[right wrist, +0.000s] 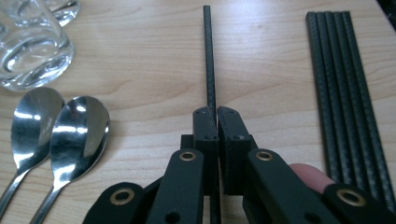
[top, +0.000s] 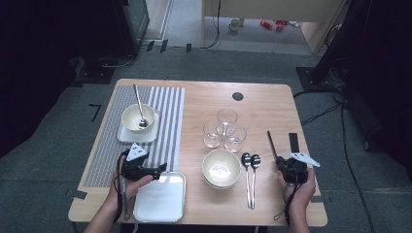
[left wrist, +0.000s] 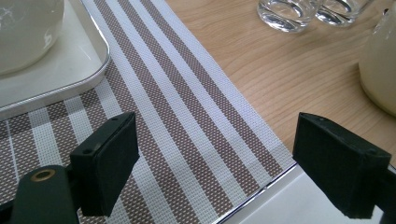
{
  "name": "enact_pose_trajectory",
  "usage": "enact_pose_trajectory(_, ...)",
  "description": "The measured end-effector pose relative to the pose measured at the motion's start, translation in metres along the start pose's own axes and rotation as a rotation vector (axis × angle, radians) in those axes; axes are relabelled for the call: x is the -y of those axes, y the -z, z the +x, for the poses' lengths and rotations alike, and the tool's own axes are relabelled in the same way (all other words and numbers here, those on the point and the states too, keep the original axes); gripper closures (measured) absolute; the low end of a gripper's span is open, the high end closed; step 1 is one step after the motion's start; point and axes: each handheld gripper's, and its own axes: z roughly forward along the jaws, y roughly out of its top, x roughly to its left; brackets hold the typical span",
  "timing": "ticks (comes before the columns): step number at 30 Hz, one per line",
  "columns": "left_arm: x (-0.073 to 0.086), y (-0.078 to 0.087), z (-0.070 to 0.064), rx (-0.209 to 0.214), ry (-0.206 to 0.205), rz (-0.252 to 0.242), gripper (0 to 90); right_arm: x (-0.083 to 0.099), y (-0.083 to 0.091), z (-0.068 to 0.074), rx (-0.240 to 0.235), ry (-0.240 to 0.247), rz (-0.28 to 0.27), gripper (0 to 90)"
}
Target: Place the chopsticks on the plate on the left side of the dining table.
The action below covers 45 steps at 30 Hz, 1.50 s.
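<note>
**Table inspection: right gripper clamped on one chopstick, left gripper open over the mat edge**

At the left we find a striped placemat running from the far side of the table toward the near side. A small tray at its far part carries a bowl with a spoon standing in it. Nearer, the left gripper hangs above the mat's right border, its jaws spread wide with nothing between them. An empty white tray lies just under and beside it at the near table edge. Bare wood lies between the mat and the centre group.

In the centre stand three glasses, touching or nearly so, and nearer to us stacked bowls. Two spoons lie side by side just right of the bowls.

Further right, the right gripper has its jaws pressed together on a single chopstick. It is thin, dark and straight, and points away from the person; we cannot tell whether it touches the wood. The spoons lie near on its left. The remaining chopsticks lie packed together on its right, close to the right table edge. A clear strip of wood separates the held stick from each.
</note>
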Motion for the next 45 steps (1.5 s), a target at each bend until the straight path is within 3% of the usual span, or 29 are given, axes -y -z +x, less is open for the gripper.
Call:
enact_pose_trajectory(5, 0.000, -0.001, -0.001, 0.001, -0.003, 0.005, 14.4, -0.004, 0.005, 0.005, 0.016, 0.031, -0.021, 87.6)
enact_pose_trajectory(12, 0.000, -0.002, -0.004, 0.006, -0.012, 0.007, 14.4, -0.011, 0.013, 0.012, -0.012, 0.051, -0.041, 87.6)
enact_pose_trajectory(18, -0.001, -0.002, -0.005, 0.009, -0.010, 0.002, 14.4, -0.019, 0.023, 0.016, -0.055, 0.060, -0.057, 87.6)
enact_pose_trajectory(24, -0.004, -0.002, -0.012, 0.015, -0.050, 0.013, 14.3, -0.027, 0.032, 0.019, -0.102, 0.075, -0.066, 87.6)
enact_pose_trajectory(25, -0.007, -0.002, -0.013, 0.022, -0.055, 0.009, 14.3, -0.030, 0.035, 0.020, -0.124, 0.088, -0.066, 87.6)
enact_pose_trajectory(30, -0.019, -0.001, -0.013, 0.039, -0.042, -0.027, 14.3, -0.038, 0.041, 0.026, -0.147, 0.135, -0.065, 87.6)
enact_pose_trajectory(38, -0.036, 0.001, -0.017, 0.069, -0.077, -0.048, 14.3, -0.056, 0.051, 0.044, -0.225, 0.177, -0.084, 87.6)
enact_pose_trajectory(45, -0.049, 0.000, -0.020, 0.102, -0.102, -0.063, 14.3, -0.070, 0.054, 0.071, -0.295, 0.263, -0.075, 87.6)
